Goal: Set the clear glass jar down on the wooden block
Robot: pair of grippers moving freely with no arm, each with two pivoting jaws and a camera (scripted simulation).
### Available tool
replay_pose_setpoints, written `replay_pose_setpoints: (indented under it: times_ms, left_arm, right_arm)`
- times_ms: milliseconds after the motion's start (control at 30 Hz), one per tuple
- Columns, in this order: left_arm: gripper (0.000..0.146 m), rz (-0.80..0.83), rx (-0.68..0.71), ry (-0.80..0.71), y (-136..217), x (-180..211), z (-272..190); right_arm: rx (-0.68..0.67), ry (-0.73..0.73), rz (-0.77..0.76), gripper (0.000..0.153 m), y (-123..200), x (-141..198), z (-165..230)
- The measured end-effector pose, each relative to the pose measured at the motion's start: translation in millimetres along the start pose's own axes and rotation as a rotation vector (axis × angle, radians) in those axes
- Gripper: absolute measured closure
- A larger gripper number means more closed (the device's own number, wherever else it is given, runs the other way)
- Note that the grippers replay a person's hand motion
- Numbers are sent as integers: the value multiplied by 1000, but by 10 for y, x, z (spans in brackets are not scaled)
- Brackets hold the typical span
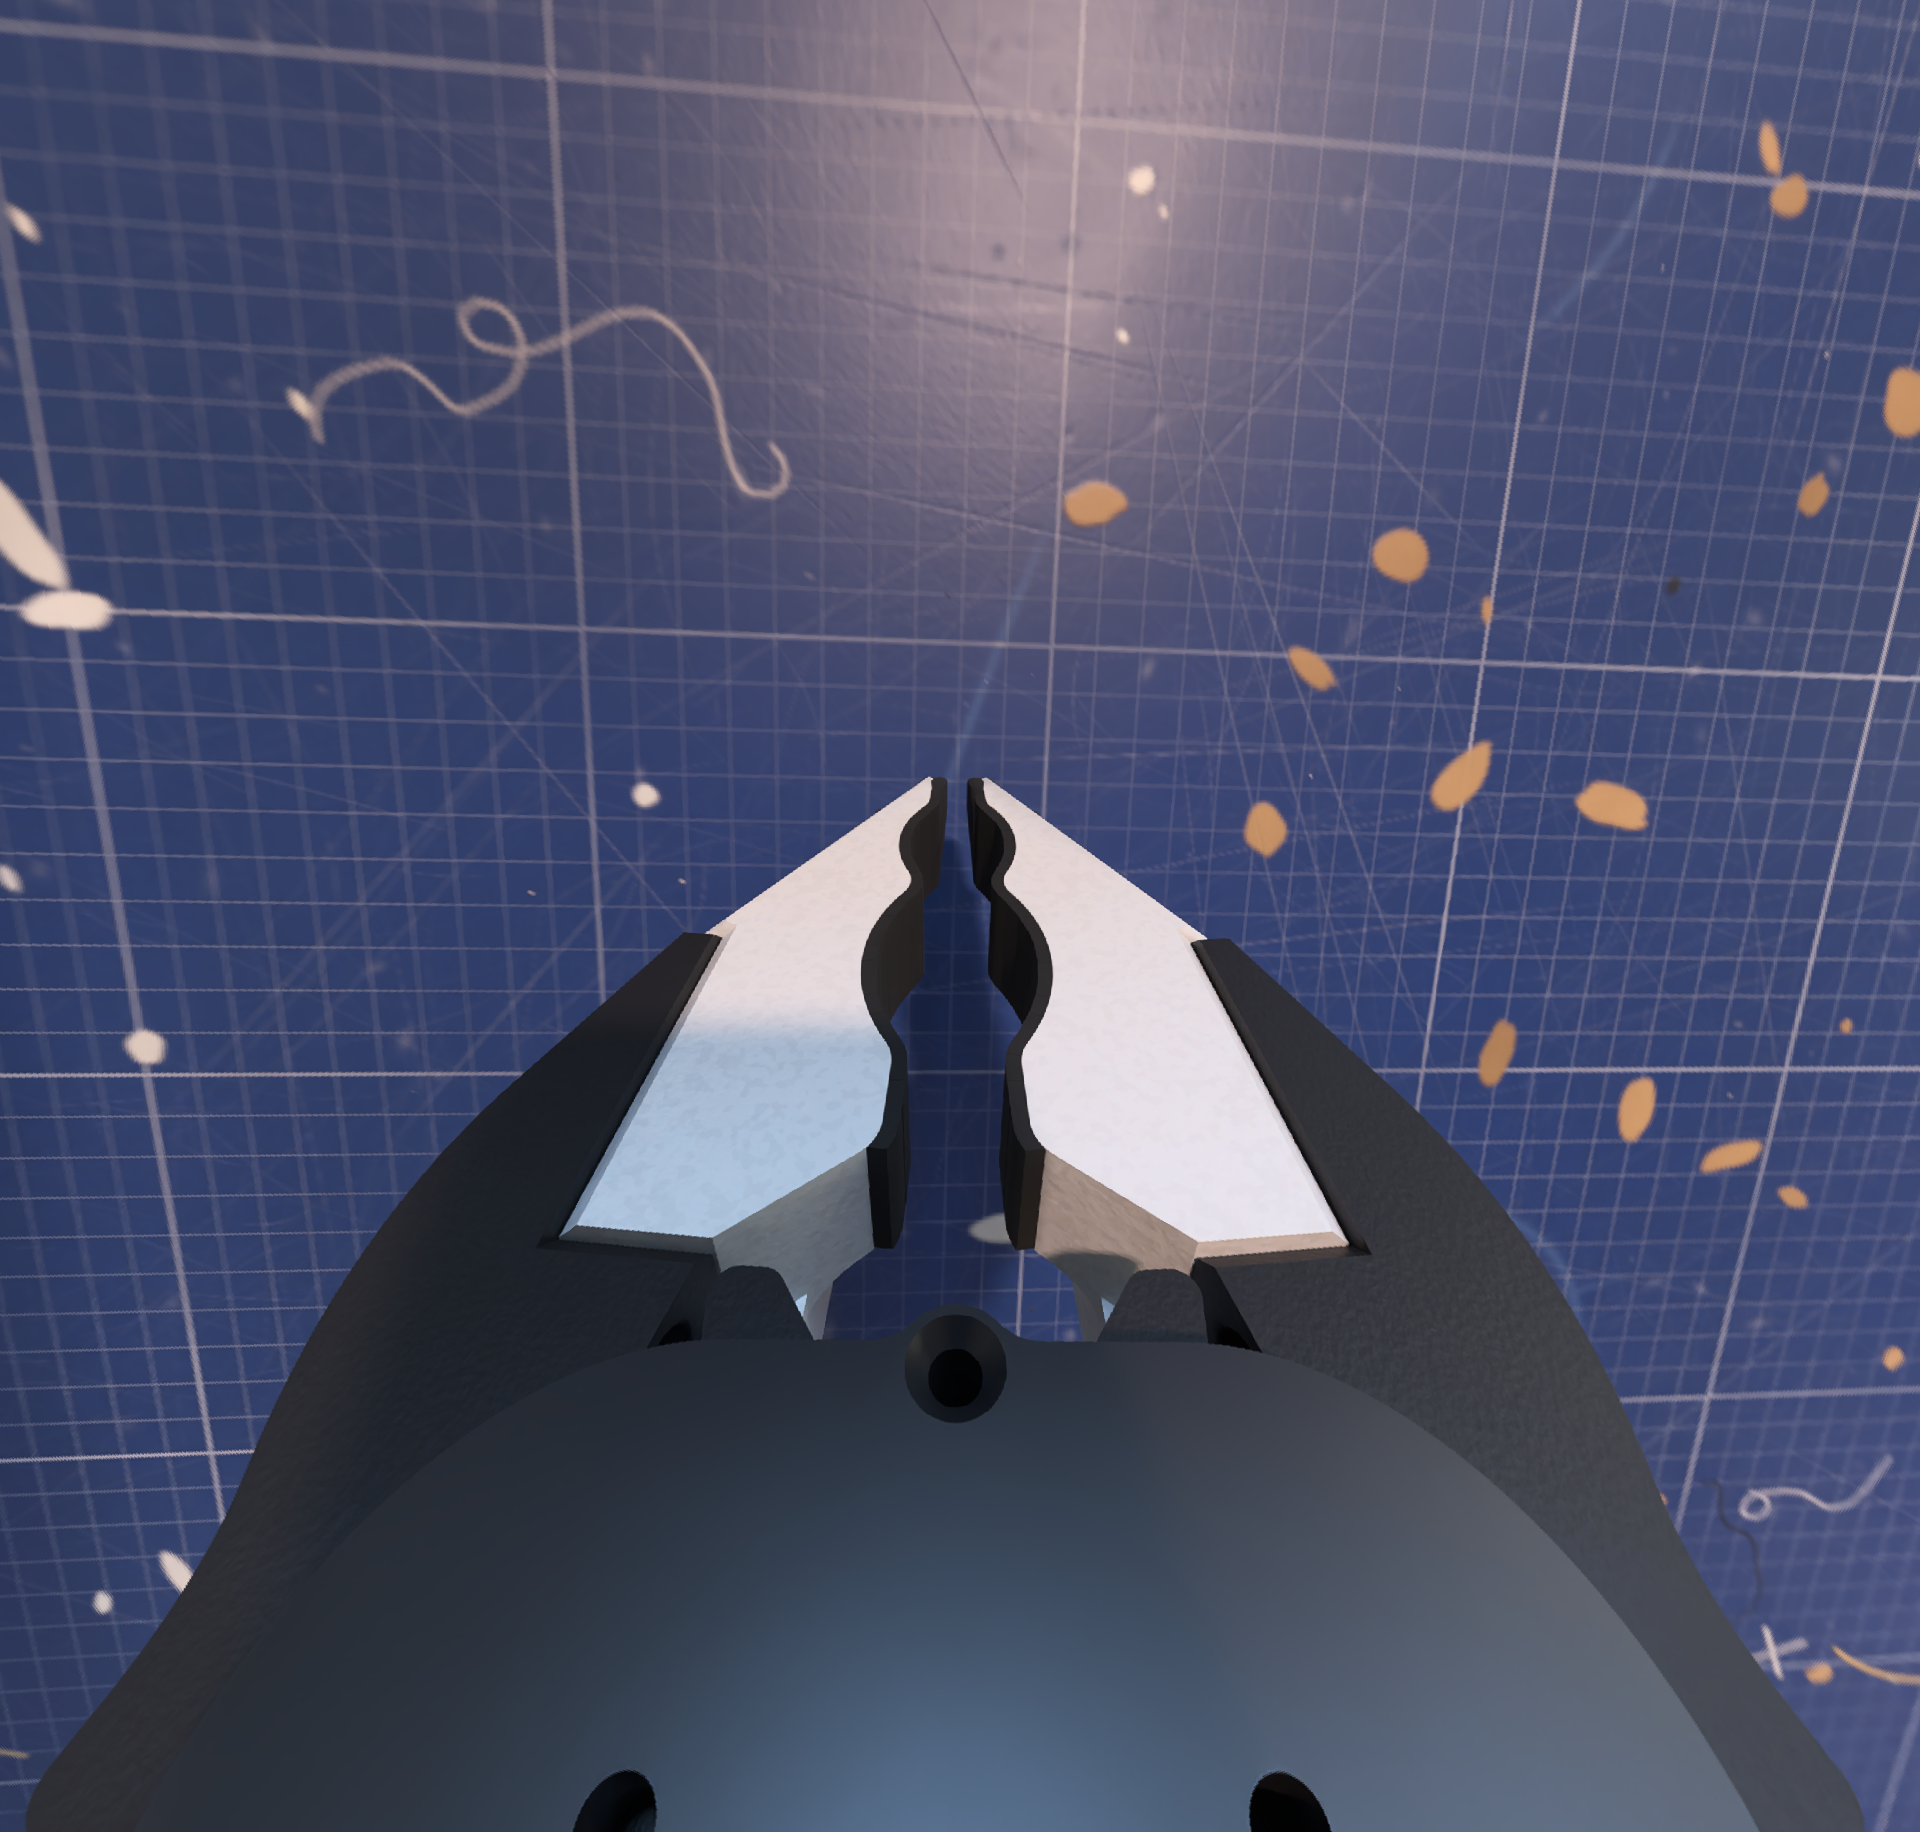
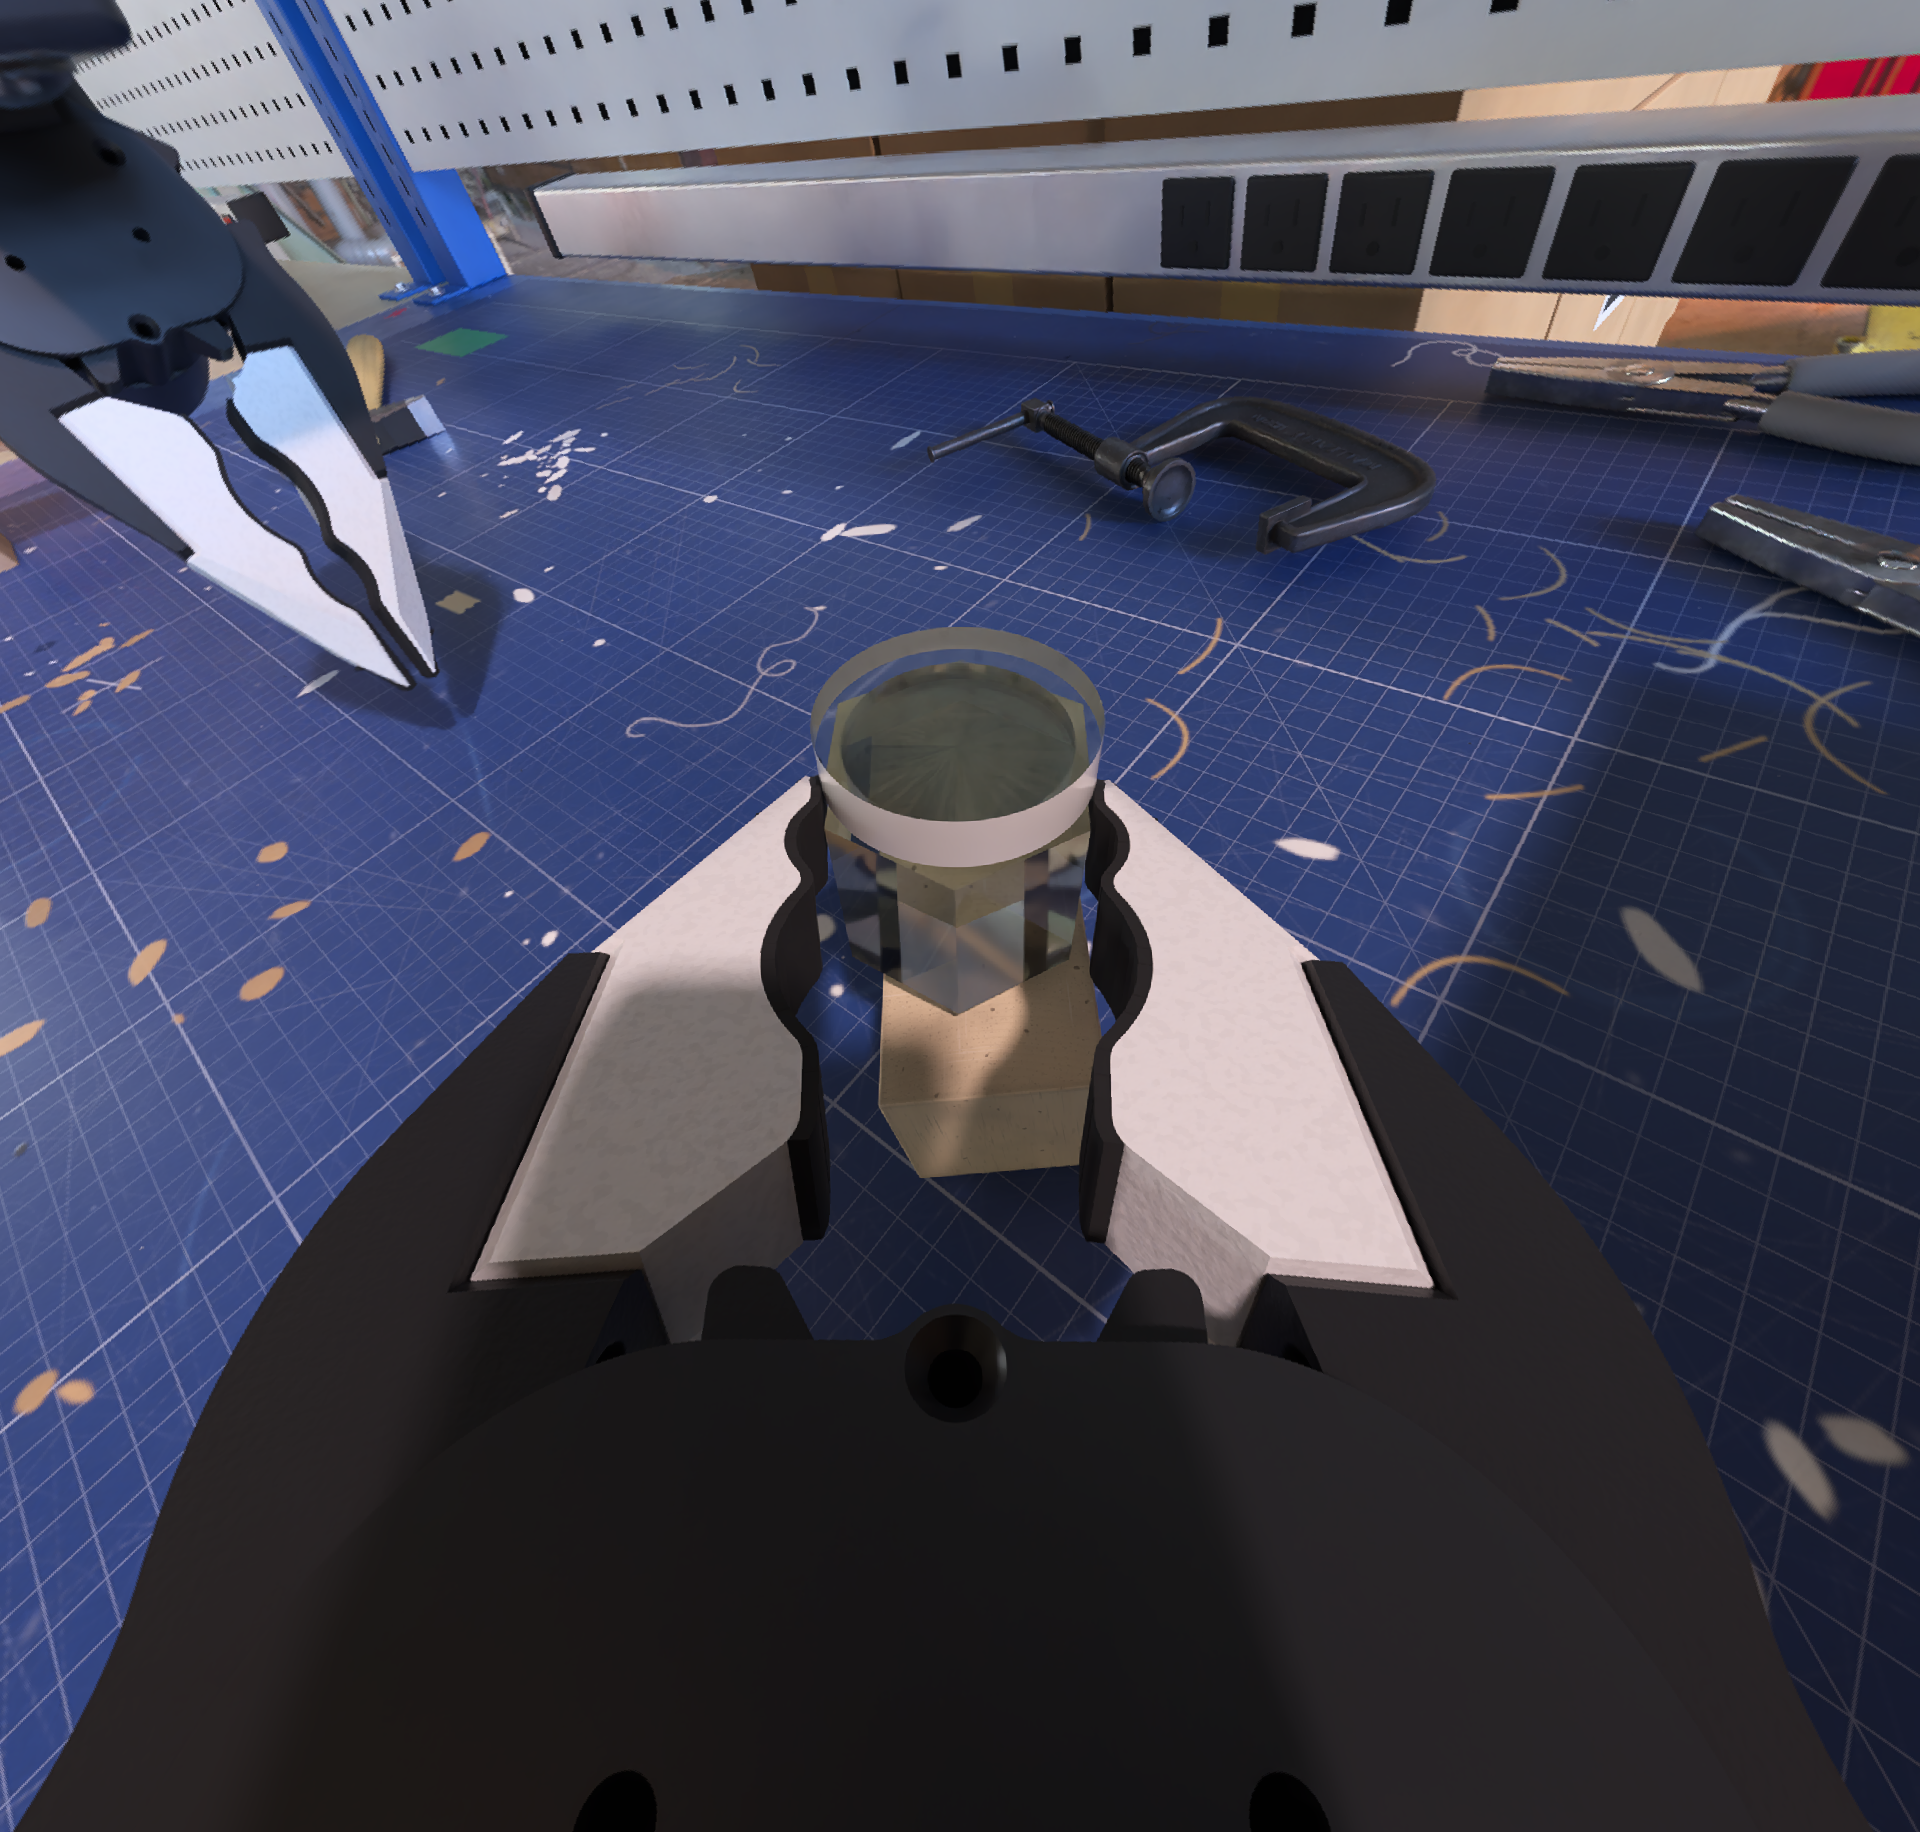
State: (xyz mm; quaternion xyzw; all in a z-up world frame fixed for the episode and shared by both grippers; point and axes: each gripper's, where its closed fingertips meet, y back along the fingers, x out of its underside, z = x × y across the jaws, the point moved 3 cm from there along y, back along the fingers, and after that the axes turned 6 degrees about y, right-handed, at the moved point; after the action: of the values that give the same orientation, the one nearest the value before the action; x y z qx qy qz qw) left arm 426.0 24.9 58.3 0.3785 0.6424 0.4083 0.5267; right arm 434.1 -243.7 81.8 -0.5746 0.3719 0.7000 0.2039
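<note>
Blue gridded cutting mat (image 2: 1351, 1211), paint-flecked, spans my bench. My left gripper (image 2: 421, 668): fingers nearly together, holding nothing, above the mat. Centre: clear glass jar (image 2: 956, 806), upright atop the wooden block (image 2: 987, 1086), my right gripper (image 2: 954, 826) with fingers at its sides; contact I cannot confirm. Right: black C-clamp (image 2: 1247, 473), lying flat.

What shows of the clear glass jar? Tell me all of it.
The clear glass jar is a faceted, transparent vessel with a thick round rim, apparently empty. It stands upright on top of the pale hexagonal wooden block, between the fingers of the right tongs, which bracket its upper body; actual contact is hard to confirm.
</note>
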Motion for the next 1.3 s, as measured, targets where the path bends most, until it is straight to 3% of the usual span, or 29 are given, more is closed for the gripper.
replay_pose_setpoints:
  times_ms: [333,633,767,1133,1300]
  left_arm:
    - [145,-426,-174,65,213,-245,490]
    - [146,-723,-150,129,305,-199,794]
    - [146,-724,-188,109,319,-188,796]
    - [146,-759,-106,98,350,-219,636]
    - [146,-759,-190,112,344,-240,713]
  right_arm:
    - [-5,-3,8,103,-9,6,-4]
    - [-3,6,19,103,-19,8,8]
    - [-17,-15,26,103,-18,7,1]
    - [-33,-32,32,102,-20,9,0]
    - [-40,-27,34,102,-20,13,4]
